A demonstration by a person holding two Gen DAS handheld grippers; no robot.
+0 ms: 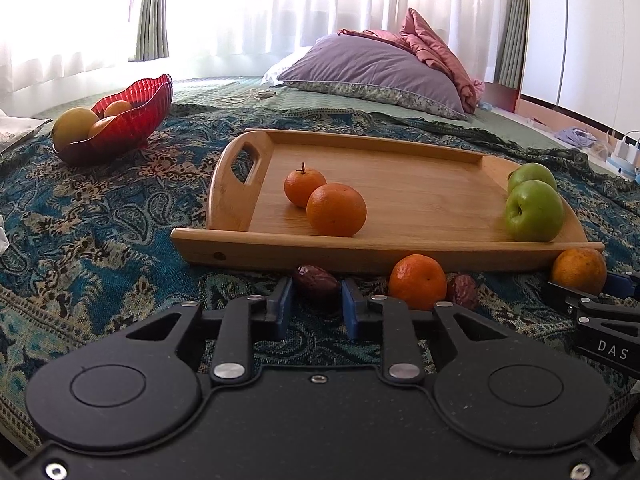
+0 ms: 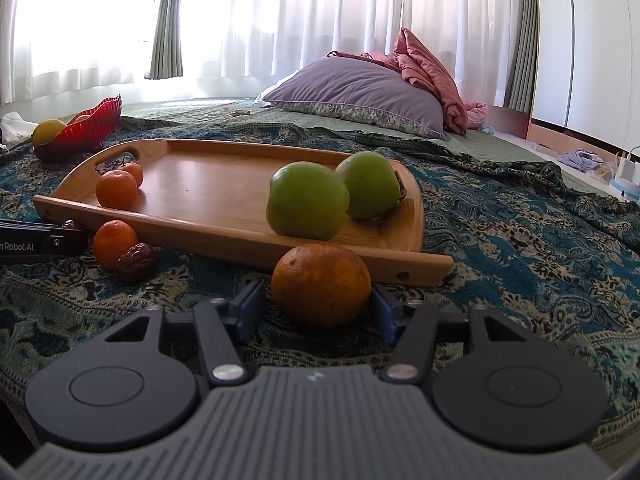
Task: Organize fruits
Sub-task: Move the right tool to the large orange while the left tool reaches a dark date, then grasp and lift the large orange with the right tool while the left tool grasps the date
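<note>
The left gripper is matte black with blue finger pads, silver rivets and round disc housings. The right gripper looks alike, with a ribbed grey body; white lettering, partly cut off.

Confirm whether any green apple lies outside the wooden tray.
No: both green apples sit on the wooden tray, at its right end.

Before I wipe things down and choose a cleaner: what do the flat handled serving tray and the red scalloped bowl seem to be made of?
The flat handled serving tray looks like bamboo or light wood: fine parallel grain, satin sheen. The red scalloped bowl appears to be glass, possibly clear plastic: translucent, ribbed, glossy, light glowing through its wall.
</note>
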